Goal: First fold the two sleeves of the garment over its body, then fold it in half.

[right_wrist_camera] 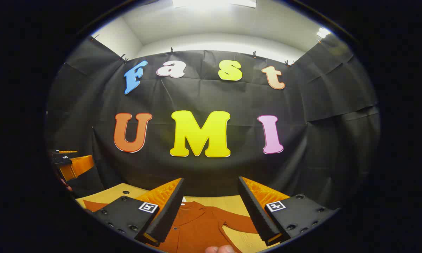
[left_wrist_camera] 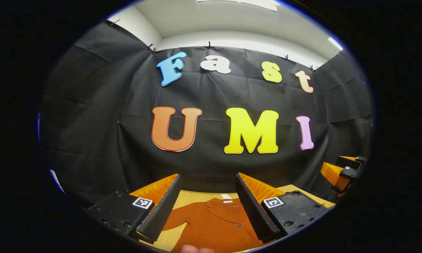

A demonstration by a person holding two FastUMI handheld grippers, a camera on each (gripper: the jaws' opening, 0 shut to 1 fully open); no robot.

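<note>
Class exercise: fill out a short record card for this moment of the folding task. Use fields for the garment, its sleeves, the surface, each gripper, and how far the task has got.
garment: rust-orange shirt with collar and buttons, lying flat
sleeves: one sleeve spread out to the side; neither looks folded over the body
surface: light wooden table
left gripper: fingers apart, above the shirt, holding nothing
right gripper: fingers apart, above the shirt, holding nothing
task stage: apparently not yet begun
</note>
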